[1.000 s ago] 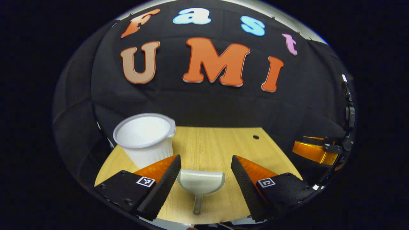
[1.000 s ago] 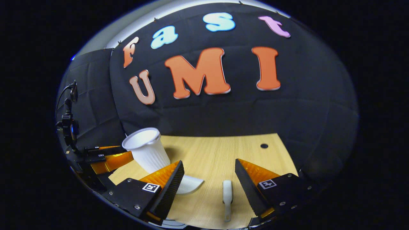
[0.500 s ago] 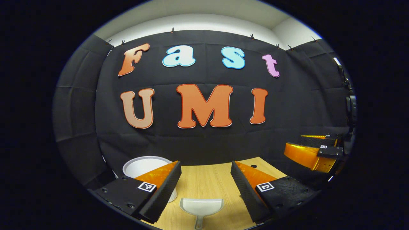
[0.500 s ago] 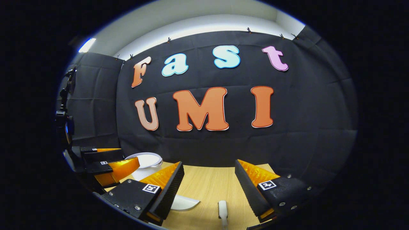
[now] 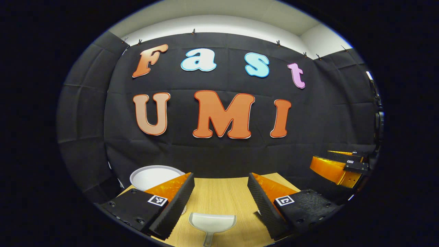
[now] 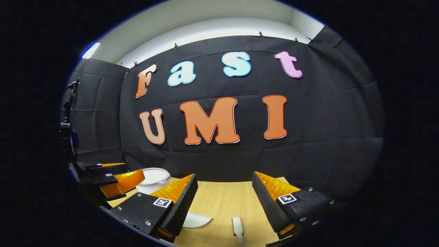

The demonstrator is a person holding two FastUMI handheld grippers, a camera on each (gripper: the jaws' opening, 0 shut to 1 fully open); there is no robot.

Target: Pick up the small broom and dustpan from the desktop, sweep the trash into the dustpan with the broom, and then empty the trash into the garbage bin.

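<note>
Both grippers spread above the desk, nothing held.
The dustpan (image 5: 212, 222) lies ahead of the left gripper (image 5: 219, 206); the broom (image 6: 237, 226) lies below the right gripper (image 6: 224, 206). Both look light, stiff plastic, best pinched by the handles.

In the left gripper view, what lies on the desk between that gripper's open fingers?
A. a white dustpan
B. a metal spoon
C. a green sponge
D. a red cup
A. The white dustpan lies flat on the wooden desk, in the gap of the open left gripper, untouched.
</note>
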